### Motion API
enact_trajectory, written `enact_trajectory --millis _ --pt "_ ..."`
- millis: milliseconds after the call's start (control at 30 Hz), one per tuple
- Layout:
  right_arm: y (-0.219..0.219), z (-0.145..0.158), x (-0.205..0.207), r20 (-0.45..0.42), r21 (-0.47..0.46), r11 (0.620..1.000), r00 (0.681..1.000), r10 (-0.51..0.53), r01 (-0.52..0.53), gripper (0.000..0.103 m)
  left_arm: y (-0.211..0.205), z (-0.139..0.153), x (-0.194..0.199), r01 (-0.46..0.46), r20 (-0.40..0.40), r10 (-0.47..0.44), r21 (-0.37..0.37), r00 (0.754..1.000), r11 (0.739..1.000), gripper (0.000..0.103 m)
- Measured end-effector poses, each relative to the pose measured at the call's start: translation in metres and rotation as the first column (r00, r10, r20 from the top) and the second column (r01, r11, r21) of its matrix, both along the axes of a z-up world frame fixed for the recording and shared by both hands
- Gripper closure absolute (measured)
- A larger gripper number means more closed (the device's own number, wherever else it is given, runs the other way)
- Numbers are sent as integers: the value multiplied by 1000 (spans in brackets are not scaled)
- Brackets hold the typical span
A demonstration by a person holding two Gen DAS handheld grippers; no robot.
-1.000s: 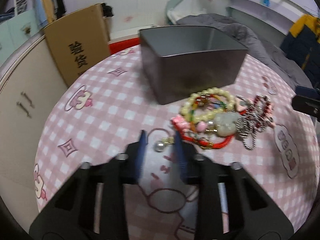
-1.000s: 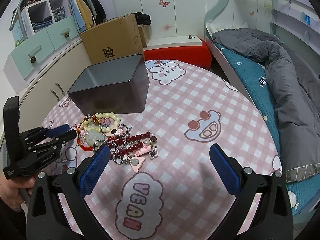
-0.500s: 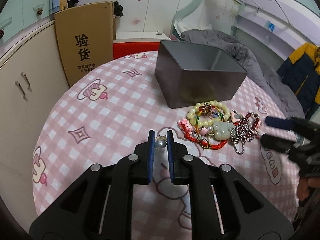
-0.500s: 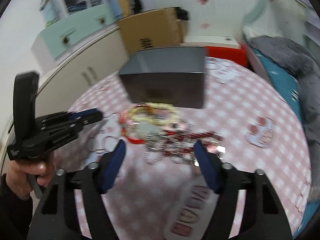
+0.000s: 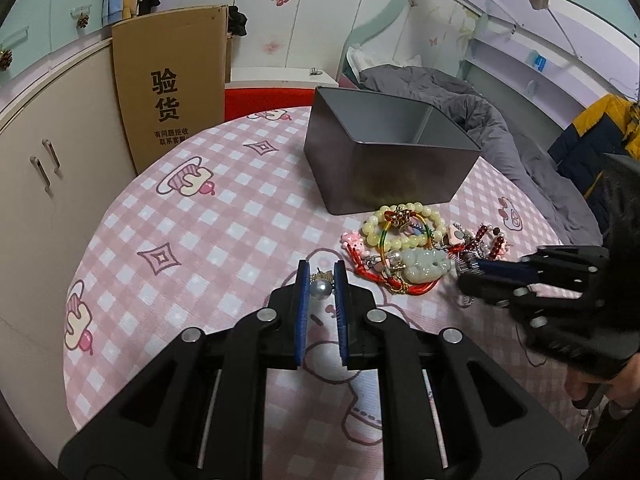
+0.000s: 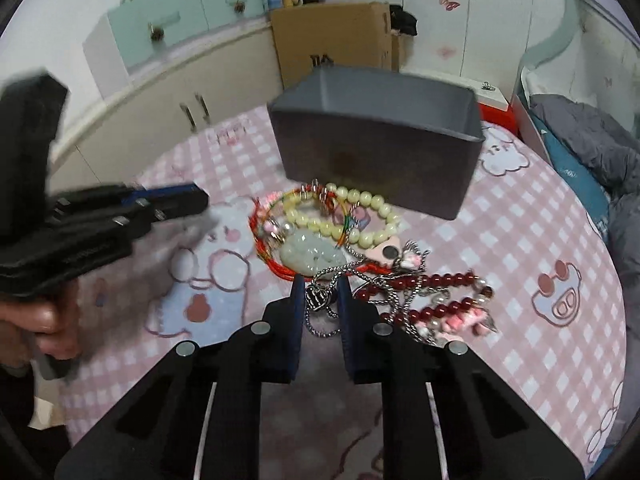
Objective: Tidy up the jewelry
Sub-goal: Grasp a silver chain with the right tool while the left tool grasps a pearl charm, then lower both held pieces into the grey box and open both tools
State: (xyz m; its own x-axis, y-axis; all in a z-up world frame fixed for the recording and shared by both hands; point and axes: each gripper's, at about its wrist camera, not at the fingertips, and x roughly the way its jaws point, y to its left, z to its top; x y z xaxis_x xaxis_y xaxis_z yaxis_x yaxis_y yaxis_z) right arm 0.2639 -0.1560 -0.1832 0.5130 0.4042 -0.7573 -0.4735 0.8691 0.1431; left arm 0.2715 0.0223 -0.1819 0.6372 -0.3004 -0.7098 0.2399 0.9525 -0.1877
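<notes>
My left gripper (image 5: 321,276) is shut on a pearl earring (image 5: 321,288) and holds it above the pink checked tablecloth (image 5: 224,216). My right gripper (image 6: 319,285) is closed around the silver heart pendant (image 6: 318,298) of a silver chain (image 6: 320,326) at the near edge of the jewelry pile. The pile holds a cream bead bracelet (image 6: 370,204), a jade pendant (image 6: 312,254) on a red cord (image 6: 272,264) and a dark red bead bracelet (image 6: 440,280). An open grey metal box (image 6: 380,160) stands just behind the pile; it also shows in the left wrist view (image 5: 384,160).
A cardboard box (image 5: 172,80) leans on the cabinets at the back left. A bed with a grey duvet (image 5: 480,120) lies to the right of the table. My left gripper shows at the left in the right wrist view (image 6: 176,200).
My left gripper has shut on the pearl earring and lifted it off the cloth. My right gripper has moved in to the pile and closed on the silver heart pendant.
</notes>
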Motion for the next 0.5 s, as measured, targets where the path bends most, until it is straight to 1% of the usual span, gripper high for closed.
enact_trajectory --millis 100,200,267,400,500 --pt "-19 20 -4 7 115 993 1000 -10 9 88 1 7 -2 4 12 -3 -15 1000 1000 91" --pt "-44 50 -3 32 254 967 999 -13 4 88 0 22 -4 11 48 -10 -16 999 1000 91" --pt "-55 68 -2 56 319 948 998 -4 -14 88 1 35 -4 14 74 -12 -27 997 1000 91" --pt "-62 104 2 118 392 918 993 20 -65 88 0 61 -3 15 134 -11 -28 991 1000 91" --pt "-61 122 4 150 418 904 988 33 -94 88 -1 78 -2 17 170 -13 -23 985 1000 91"
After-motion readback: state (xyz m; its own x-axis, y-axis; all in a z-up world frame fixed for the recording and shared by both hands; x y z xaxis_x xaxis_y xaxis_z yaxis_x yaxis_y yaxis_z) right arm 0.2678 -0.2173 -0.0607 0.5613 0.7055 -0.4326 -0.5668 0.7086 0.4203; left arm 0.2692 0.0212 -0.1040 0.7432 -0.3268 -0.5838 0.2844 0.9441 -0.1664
